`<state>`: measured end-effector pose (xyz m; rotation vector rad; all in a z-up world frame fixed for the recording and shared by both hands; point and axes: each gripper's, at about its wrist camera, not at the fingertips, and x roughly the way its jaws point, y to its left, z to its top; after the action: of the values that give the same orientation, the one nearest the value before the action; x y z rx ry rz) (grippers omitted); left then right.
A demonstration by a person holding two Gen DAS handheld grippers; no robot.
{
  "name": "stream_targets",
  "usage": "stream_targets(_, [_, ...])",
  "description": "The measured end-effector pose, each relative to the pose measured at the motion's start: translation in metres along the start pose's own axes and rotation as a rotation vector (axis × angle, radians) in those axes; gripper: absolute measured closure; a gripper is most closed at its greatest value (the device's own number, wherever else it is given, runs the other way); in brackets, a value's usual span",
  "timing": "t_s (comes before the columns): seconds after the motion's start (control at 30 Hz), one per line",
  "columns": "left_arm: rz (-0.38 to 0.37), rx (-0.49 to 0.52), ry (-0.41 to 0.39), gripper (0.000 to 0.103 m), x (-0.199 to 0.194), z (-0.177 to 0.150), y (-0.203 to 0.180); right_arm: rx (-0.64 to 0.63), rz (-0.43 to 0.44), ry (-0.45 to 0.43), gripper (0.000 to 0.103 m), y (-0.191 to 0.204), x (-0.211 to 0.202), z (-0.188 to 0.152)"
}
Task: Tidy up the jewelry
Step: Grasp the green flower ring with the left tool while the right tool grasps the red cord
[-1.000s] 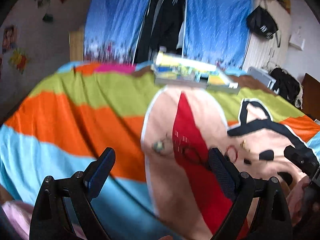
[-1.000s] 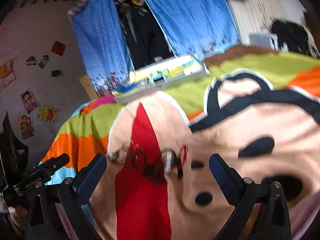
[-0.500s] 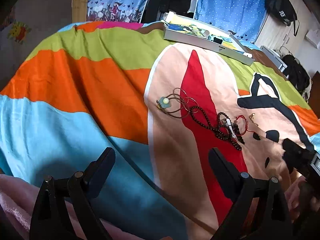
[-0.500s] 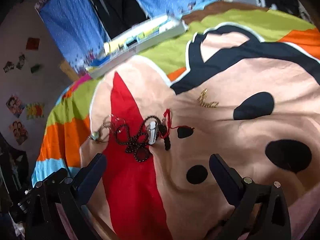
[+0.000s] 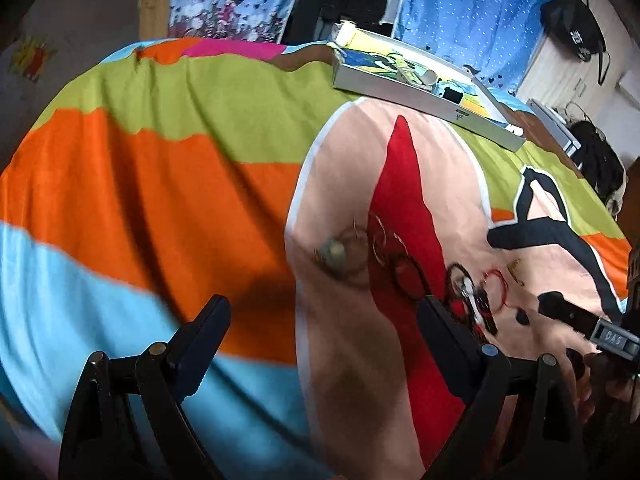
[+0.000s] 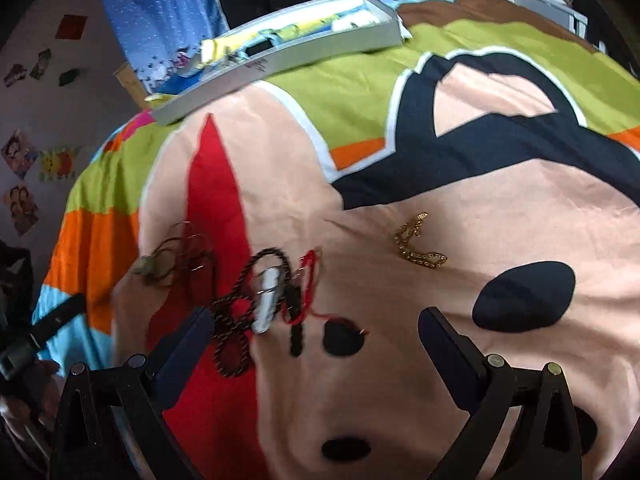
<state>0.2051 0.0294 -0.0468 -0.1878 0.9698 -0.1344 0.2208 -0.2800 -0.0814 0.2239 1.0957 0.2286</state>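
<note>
Both the left tongs [image 5: 322, 322] and the right tongs [image 6: 316, 330] are hanging spread apart and empty above the bedspread [image 6: 500, 208]. The jewelry is lying on it: a dark bead string [image 6: 240, 300] tangled beside a red cord [image 6: 310, 280], a gold chain [image 6: 418, 246] lying apart, and a long box [image 6: 288, 54] sitting beyond.

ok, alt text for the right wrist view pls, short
The open right gripper hovers over a tangle of jewelry on a cartoon-print bedspread: a dark beaded strand, a white clip and red cord. A gold chain lies apart to the right; a shallow tray sits behind.
</note>
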Motion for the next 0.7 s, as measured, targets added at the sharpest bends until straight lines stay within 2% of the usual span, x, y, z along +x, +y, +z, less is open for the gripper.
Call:
stream_targets(0.07, [-0.012,0.043,0.009,0.012,0.011,0.014,0.001,0.009,0.001,0.014,0.018,-0.003,0.009,0.003])
stream_targets(0.13, [-0.031,0.091,0.021,0.012,0.022,0.026,0.002,0.012,0.014,0.033,0.025,-0.003,0.018,0.005])
stream_targets(0.2, [-0.044,0.128,0.018,0.013,0.033,0.035,0.004,0.009,0.046,0.051,0.039,-0.002,0.025,0.006])
stream_targets(0.33, [-0.088,0.142,0.033,0.014,0.048,0.035,0.004,-0.012,0.044,0.058,0.054,-0.001,0.030,0.004])
stream_targets(0.47, [-0.067,0.157,0.118,0.038,0.069,0.029,-0.003,0.009,0.027,0.056,0.062,-0.004,0.034,0.006])
stream_targets(0.53, [-0.060,0.154,0.144,0.045,0.079,0.028,-0.003,0.017,0.026,0.055,0.063,-0.005,0.036,0.007])
stream_targets(0.6, [-0.055,0.135,0.175,0.058,0.089,0.028,0.000,0.004,0.012,0.053,0.065,-0.004,0.039,0.008])
stream_targets(0.7, [-0.061,0.102,0.212,0.070,0.099,0.028,0.006,-0.004,0.004,0.060,0.065,-0.003,0.045,0.009])
